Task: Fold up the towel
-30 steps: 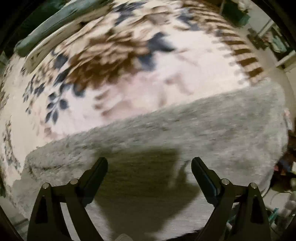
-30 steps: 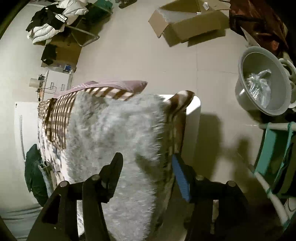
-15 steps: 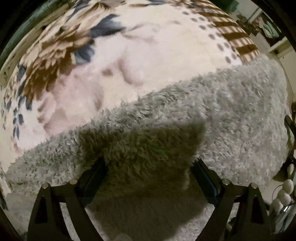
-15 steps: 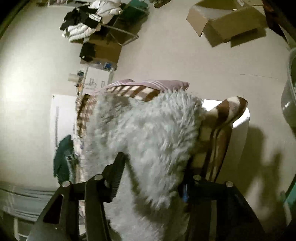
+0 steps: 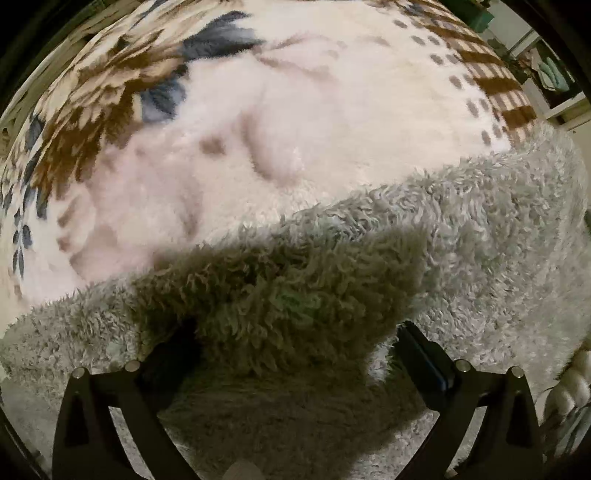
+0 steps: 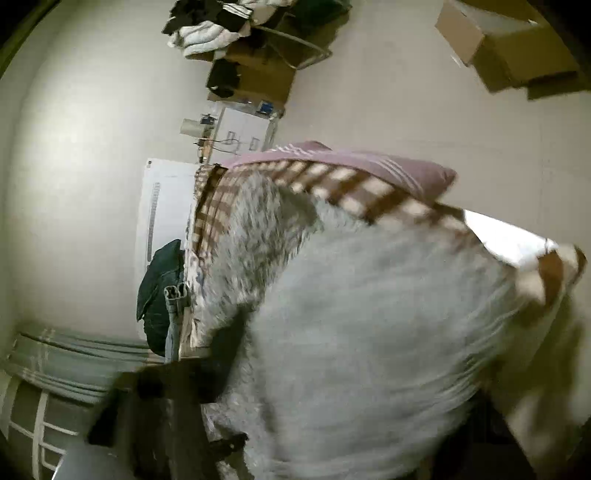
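A shaggy grey towel (image 5: 480,240) lies across a floral blanket (image 5: 295,110). In the left wrist view my left gripper (image 5: 295,343) is pressed low into it, jaws wide apart, and a shadowed hump of towel pile rises between the fingers (image 5: 421,354). The right wrist view is motion-blurred. There the towel (image 6: 369,314) fills the lower frame and bulges over my right gripper (image 6: 351,391). Only that gripper's left finger (image 6: 221,365) shows; the other is buried in the pile, so the jaw gap is hidden.
The blanket's brown checked border (image 6: 332,184) and a pink striped pillow (image 6: 369,162) lie at the bed's end. On the floor beyond are cardboard boxes (image 6: 509,48), a heap of clothes (image 6: 221,26) and a white cabinet (image 6: 243,129). A dark garment (image 6: 162,288) hangs at the left.
My left gripper has dropped closer to the towel, and pile now bulges up between its jaws. The right gripper has pushed further into the towel, which now covers its right finger.
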`<act>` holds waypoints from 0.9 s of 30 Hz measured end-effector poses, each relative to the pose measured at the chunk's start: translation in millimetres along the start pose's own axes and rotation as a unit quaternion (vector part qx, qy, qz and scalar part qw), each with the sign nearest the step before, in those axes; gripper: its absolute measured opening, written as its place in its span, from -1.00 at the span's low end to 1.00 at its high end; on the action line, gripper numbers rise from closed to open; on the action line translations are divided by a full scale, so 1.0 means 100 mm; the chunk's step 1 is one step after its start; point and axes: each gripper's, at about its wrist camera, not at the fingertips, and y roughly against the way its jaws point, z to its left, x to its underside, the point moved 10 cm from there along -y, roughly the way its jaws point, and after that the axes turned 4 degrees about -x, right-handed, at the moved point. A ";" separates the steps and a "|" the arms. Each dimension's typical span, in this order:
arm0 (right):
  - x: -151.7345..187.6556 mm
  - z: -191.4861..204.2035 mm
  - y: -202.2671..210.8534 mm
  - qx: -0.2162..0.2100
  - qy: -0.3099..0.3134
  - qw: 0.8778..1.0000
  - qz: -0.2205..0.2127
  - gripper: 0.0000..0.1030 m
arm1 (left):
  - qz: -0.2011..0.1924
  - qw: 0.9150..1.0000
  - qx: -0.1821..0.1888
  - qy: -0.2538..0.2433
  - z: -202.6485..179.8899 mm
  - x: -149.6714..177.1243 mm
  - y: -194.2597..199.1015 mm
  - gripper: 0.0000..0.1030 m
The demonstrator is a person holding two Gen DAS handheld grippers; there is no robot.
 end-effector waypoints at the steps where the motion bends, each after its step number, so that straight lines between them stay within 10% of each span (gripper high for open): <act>1: -0.05 0.03 -0.02 0.000 0.007 1.000 -0.004 -0.19 | 0.002 1.000 -0.004 0.001 -0.07 -0.03 0.01 1.00; 6: -0.11 -0.04 -0.38 0.003 -0.011 1.000 0.027 0.08 | 0.012 1.000 -0.013 0.010 -0.19 -0.10 0.02 1.00; 8: -0.12 0.04 -0.33 0.021 0.004 1.000 0.021 -0.39 | 0.004 1.000 0.002 0.022 -0.19 -0.12 0.10 1.00; 16: 0.08 1.13 0.16 0.063 0.136 0.989 -0.014 -0.49 | -0.049 0.992 0.057 0.097 0.17 0.00 0.74 1.00; 27: 2.14 2.72 -0.18 0.102 0.389 0.914 0.056 -0.49 | -0.092 0.962 0.055 0.253 2.15 1.37 1.38 1.00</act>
